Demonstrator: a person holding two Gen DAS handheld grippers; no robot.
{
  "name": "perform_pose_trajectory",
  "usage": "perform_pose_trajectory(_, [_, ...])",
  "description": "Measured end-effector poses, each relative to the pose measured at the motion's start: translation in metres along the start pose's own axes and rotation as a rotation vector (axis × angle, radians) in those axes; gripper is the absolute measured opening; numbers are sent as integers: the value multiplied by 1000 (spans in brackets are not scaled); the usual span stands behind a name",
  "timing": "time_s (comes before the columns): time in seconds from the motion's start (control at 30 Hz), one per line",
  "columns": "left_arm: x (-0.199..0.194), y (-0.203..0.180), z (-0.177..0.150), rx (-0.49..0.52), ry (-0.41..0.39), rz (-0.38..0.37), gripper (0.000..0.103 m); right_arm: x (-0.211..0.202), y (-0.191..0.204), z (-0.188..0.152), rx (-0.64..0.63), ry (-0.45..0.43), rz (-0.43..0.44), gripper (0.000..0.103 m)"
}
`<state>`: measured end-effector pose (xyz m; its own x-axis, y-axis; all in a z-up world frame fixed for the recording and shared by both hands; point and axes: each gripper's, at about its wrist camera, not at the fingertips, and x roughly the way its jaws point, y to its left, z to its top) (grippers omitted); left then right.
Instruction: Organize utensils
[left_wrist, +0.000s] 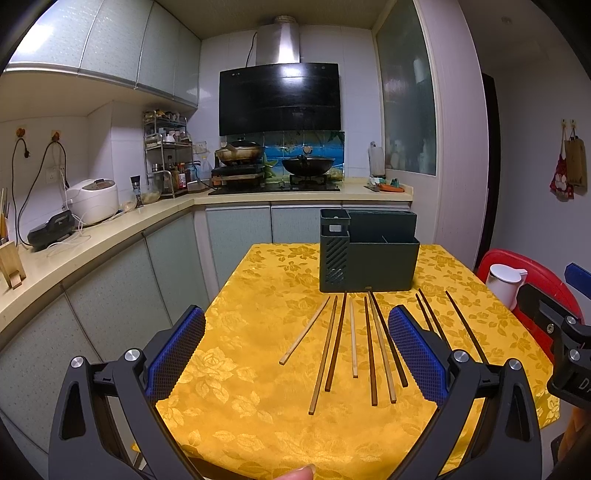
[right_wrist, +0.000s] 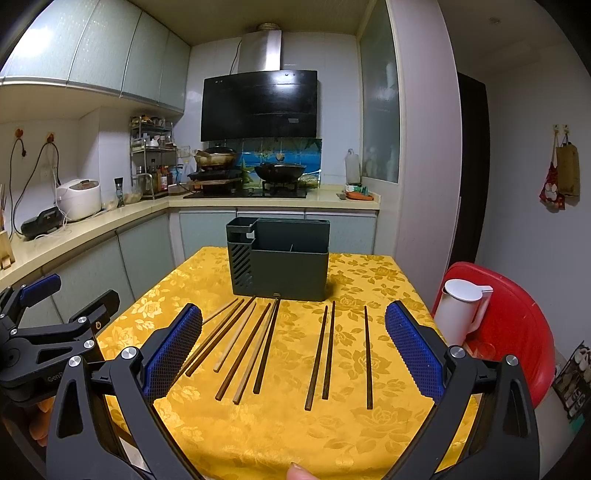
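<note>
While both tongs hang spread wide above the near edge of the counter (right_wrist: 369, 280), nothing sits between their blue pads. The left tongs (left_wrist: 295, 354) and the right tongs (right_wrist: 293, 354) are released and hold nothing.

Nine chopsticks (right_wrist: 258, 347) lie flat on the yellow floral cloth, in front of the dark utensil holder (right_wrist: 280, 258), which stands upright toward the far edge. Their long axes run near to far, far ends toward the holder. In the right wrist view, six of them fan out on the left: their far ends gather just before the holder's base, and their near ends spread toward the left near corner. Some are pale, some dark brown. Three dark chopsticks (right_wrist: 367, 354) lie apart to the right, close to parallel, two close together and one alone further right.

Beyond the counter's right edge, a white kettle (right_wrist: 461, 310) stands before a red chair (right_wrist: 517, 325). A fingertip (right_wrist: 299, 472) shows at the bottom of the view.
</note>
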<state>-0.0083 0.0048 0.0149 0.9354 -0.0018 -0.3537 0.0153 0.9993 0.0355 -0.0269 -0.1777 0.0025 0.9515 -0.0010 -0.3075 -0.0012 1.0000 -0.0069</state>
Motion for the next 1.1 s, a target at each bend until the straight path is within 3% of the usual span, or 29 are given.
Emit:
perform_pose_trajectory(0.63, [4, -1, -5, 7, 10, -2, 96, 4, 2, -4, -2, 14, 1, 97])
perform_pose_trajectory(1.1, [22, -2, -12, 25, 64, 4, 96, 14, 3, -4, -14, 62, -2, 97])
